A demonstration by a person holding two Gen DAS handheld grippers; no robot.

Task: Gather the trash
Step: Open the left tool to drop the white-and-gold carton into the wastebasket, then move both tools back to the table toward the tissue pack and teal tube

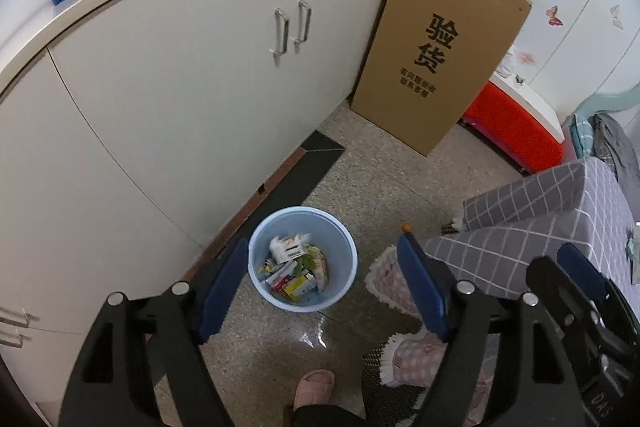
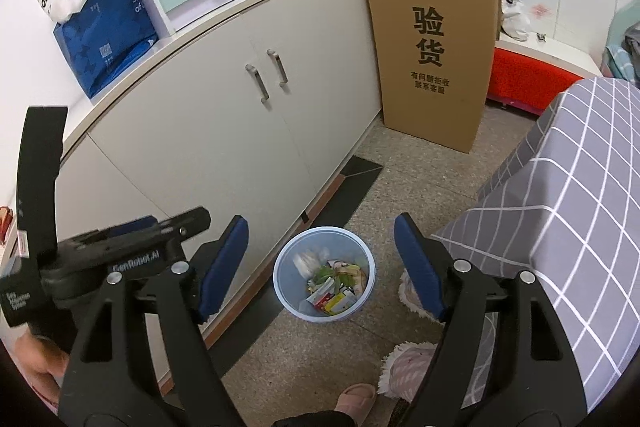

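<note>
bin: pale blue wastebasket (image 1: 302, 259) sits on the speckled floor right beside the white cabinet (image 1: 180, 99), between it and the checked tablecloth (image 2: 560, 195)
trash: wrappers and small cartons (image 1: 298, 267) already piled in the bottom, about a third full I'd say
left gripper (image 1: 324, 291): jaws wide apart, nothing between the pads, hanging above the bin
right gripper (image 2: 320, 267): same deal, spread wide and empty, also pointed down at the bin
floor: no loose litter that I can spot, just fluffy pink slippers (image 1: 404, 355) and a dark mat
progress: looks mostly done to me, stuff is in the bin and both hands are free
left to do: maybe a check for bits outside these views; can't tell from here
</note>
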